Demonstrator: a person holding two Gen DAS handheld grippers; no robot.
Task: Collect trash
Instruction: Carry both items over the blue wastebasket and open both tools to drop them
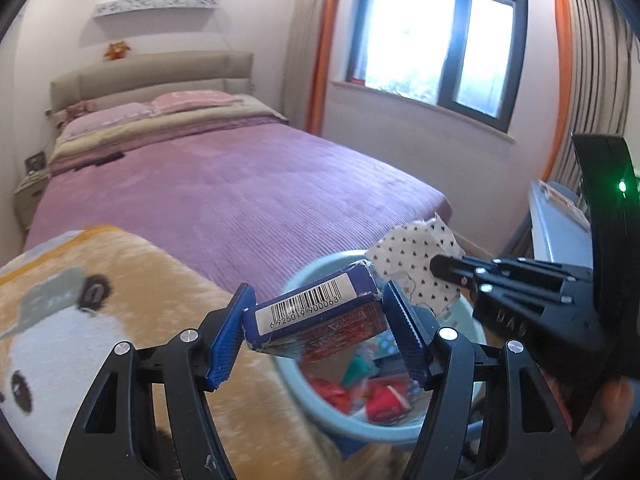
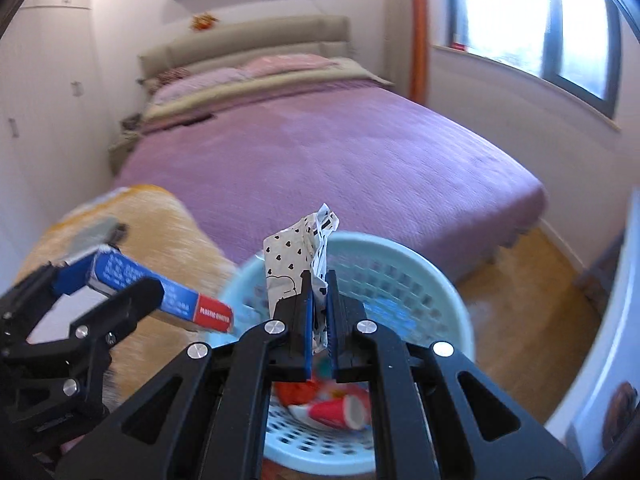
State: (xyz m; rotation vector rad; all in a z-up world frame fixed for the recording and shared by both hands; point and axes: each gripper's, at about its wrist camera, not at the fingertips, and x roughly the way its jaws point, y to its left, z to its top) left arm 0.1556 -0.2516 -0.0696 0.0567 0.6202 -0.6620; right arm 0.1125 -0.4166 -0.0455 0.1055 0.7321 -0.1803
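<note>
My left gripper [image 1: 316, 320] is shut on a blue and red carton [image 1: 312, 312] with a barcode on top, held over the near rim of a light blue basket [image 1: 372, 432]. From the right wrist view the same carton [image 2: 160, 294] sticks out of the left gripper [image 2: 100, 300] at the left. My right gripper [image 2: 318, 300] is shut on a white wrapper with black hearts [image 2: 298, 252], above the basket [image 2: 420, 272]. In the left wrist view the wrapper [image 1: 412, 256] hangs from the right gripper [image 1: 440, 268]. Red cups and other trash [image 2: 340, 408] lie in the basket.
A bed with a purple cover [image 1: 240, 184] fills the space behind the basket. An orange plush blanket with an animal face [image 1: 80, 320] lies at the left. A window [image 1: 436, 40] and striped curtains [image 1: 592, 72] are at the right, and wooden floor [image 2: 520, 300] shows beside the bed.
</note>
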